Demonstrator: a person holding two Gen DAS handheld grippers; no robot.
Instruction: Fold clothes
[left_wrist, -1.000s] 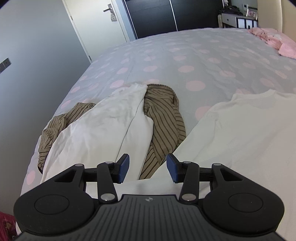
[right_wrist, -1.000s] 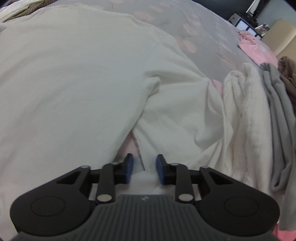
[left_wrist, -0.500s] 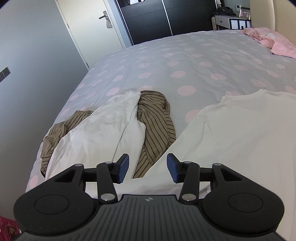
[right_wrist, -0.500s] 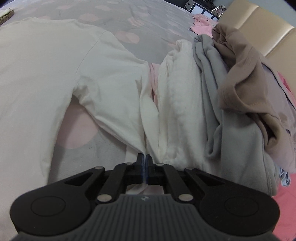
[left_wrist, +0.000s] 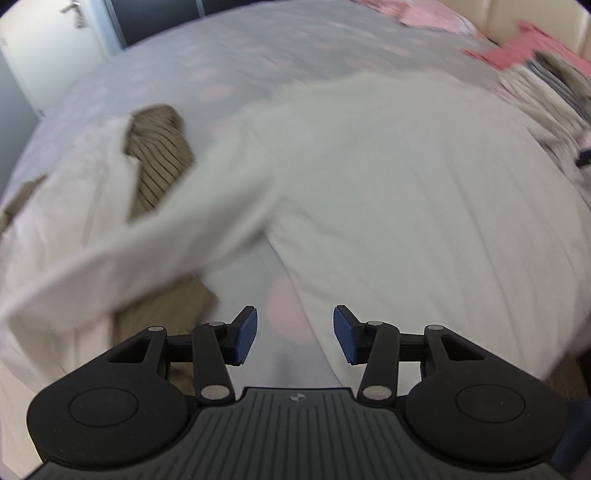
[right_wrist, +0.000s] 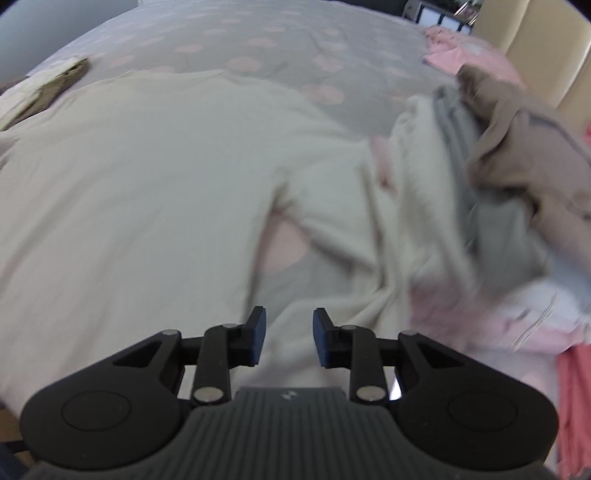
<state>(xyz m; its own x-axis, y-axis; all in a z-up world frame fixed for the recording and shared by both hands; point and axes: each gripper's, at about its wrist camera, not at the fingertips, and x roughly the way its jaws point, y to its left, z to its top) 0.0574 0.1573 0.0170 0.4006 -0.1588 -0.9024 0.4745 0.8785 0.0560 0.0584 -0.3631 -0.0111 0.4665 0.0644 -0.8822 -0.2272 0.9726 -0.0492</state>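
Spreading a cream top flat before the first fold

Lying face-down or face-up (which cannot be told) across the spotted bed (right_wrist: 258, 48), a cream long-sleeved top (left_wrist: 406, 192) is seen spread out with its sleeves angled away from the body. It is judged to be light, soft and limp: no shape will be held once it is lifted, and any part not supported will sag and drag over the bedcover. Little grip is needed, but a thin single layer may slip out of a loose pinch, so a seam, cuff or hem edge is the better place to be taken hold of. For a sleeve fold, the cuff end of each sleeve is suggested; for the body, the two hem corners.

The cloth looks plain and matt, without print, with faint lengthwise creases over the body. In the left wrist view the left sleeve is stretched out over a striped brown garment (left_wrist: 155, 162) and another white garment (left_wrist: 74, 206). In the right wrist view the right sleeve (right_wrist: 343, 236) runs down beside a heap of clothes (right_wrist: 498, 177) in white, grey and tan, and touches it.

The left tongs (left_wrist: 294, 334) are held wide open above the gap between sleeve and body, with nothing between them. The right tongs (right_wrist: 288, 341) are also open, somewhat less wide, and empty, just above the lower end of the right sleeve. Both views are blurred, so fine detail of the hems is not made out.
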